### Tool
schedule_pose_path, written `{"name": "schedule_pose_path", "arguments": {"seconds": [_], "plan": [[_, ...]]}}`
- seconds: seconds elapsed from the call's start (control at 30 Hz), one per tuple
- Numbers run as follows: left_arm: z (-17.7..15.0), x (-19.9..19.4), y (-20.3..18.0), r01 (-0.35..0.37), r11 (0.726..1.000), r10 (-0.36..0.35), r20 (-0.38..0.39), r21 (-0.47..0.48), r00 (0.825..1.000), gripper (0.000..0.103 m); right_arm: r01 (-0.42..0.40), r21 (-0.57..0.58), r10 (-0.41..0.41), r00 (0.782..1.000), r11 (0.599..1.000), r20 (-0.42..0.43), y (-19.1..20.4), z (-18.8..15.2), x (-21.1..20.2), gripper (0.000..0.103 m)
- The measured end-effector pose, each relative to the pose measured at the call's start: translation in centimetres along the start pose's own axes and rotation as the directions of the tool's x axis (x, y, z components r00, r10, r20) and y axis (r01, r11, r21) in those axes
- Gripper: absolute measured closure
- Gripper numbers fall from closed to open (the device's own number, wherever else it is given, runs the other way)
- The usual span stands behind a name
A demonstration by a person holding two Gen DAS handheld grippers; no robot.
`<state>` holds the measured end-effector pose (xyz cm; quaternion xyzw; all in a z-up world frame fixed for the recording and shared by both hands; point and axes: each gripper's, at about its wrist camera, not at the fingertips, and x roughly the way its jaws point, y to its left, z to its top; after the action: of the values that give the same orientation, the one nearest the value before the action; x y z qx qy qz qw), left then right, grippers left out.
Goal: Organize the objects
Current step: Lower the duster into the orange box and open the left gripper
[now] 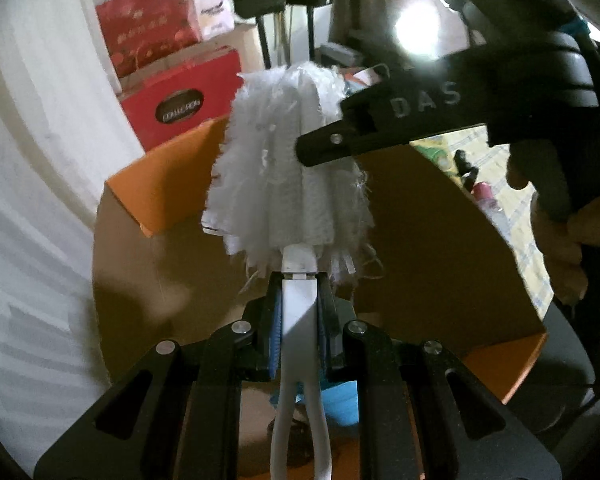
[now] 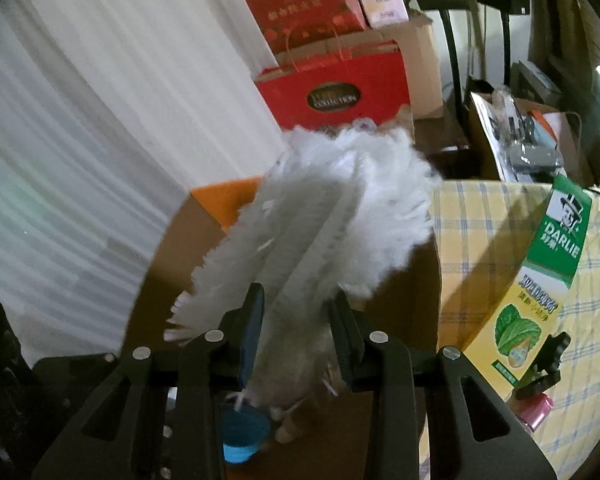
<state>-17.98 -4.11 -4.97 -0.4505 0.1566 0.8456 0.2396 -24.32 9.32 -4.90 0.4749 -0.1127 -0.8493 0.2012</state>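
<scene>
One fluffy white duster with a white plastic handle [image 1: 288, 176] is held over one open orange-flapped cardboard box [image 1: 160, 184], the left gripper [image 1: 298, 312] pinching its handle, the right gripper [image 2: 300, 320] spread around its fibres, near one blue cup [image 2: 244, 438] and one green-and-yellow toothpaste carton [image 2: 540, 280]
</scene>
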Motion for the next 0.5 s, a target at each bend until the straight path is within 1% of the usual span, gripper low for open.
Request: {"name": "schedule_pose_path", "arguments": {"seconds": [0.17,0.23,0.3,0.33,0.4,0.43,0.5], "plan": [[-0.8,0.7,0.6,-0.013,1.000,0.013,-0.025,-0.022,1.000,0.087,0.025,-0.011,-0.025,1.000,1.000,-0.018,-0.2,-0.5,0.8,0.069],[-0.9,0.8,0.9,-0.022,0.999,0.021,-0.027,-0.029,0.999,0.083,0.026,-0.013,-0.026,1.000,1.000,-0.014,-0.1,-0.6,0.5,0.069],[-1.1,0.4,1.0,-0.018,0.999,0.017,-0.019,-0.039,1.000,0.071,0.031,-0.022,-0.031,1.000,0.999,-0.005,0.0,-0.7,0.1,0.069],[-1.1,0.1,1.1,-0.018,0.999,0.018,-0.012,-0.044,1.000,0.067,0.037,-0.031,-0.036,0.999,0.999,0.006,0.2,-0.8,-0.3,0.069],[-1.0,-0.5,1.3,-0.017,0.998,0.017,0.006,-0.062,1.000,0.054,0.045,-0.044,-0.044,0.999,0.998,0.018,0.5,-0.9,-0.9,0.069],[-1.1,-0.9,1.3,-0.008,0.997,0.009,0.017,-0.075,1.000,0.052,0.050,-0.050,-0.049,0.998,0.997,0.028,0.5,-0.9,-1.4,0.069],[-1.1,-2.0,1.4,0.011,0.994,-0.006,0.047,-0.108,0.999,0.038,0.055,-0.056,-0.052,0.998,0.997,0.043,0.6,-0.9,-2.2,0.066]]}}
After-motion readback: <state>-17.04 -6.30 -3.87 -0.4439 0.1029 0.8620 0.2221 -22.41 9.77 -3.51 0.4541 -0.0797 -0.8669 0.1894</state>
